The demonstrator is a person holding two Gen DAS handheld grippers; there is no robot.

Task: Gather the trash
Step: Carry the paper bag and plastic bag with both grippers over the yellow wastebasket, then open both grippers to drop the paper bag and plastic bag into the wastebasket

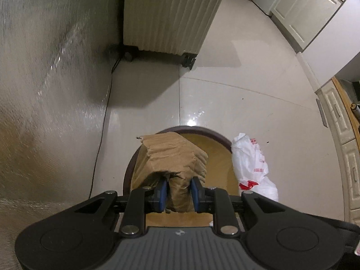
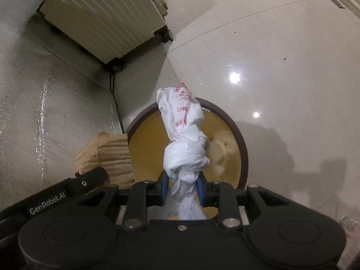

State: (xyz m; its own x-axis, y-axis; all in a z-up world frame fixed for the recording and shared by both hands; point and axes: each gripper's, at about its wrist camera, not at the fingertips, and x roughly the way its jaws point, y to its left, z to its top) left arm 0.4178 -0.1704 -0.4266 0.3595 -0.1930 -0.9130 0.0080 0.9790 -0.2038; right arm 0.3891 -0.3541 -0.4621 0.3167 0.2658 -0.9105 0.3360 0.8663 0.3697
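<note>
- Left wrist view: a crumpled brown paper bag point(image 1: 173, 157) is pinched by the left tongs point(image 1: 178, 192) above a round bin point(image 1: 216, 135) with a dark rim and a yellow inside.
- Right wrist view: a knotted white plastic bag point(image 2: 184, 139) with red print is pinched by the right tongs point(image 2: 183, 189) over the same bin point(image 2: 244, 148).
- A ribbed cream suitcase point(image 1: 166, 13) is seen standing on the tiled floor point(image 1: 247, 78) by the wall, behind the bin.

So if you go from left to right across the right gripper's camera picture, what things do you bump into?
Shiny wall → crumpled brown paper bag → knotted white plastic bag pinched in the right gripper → round bin's dark rim → bare floor tiles.
</note>
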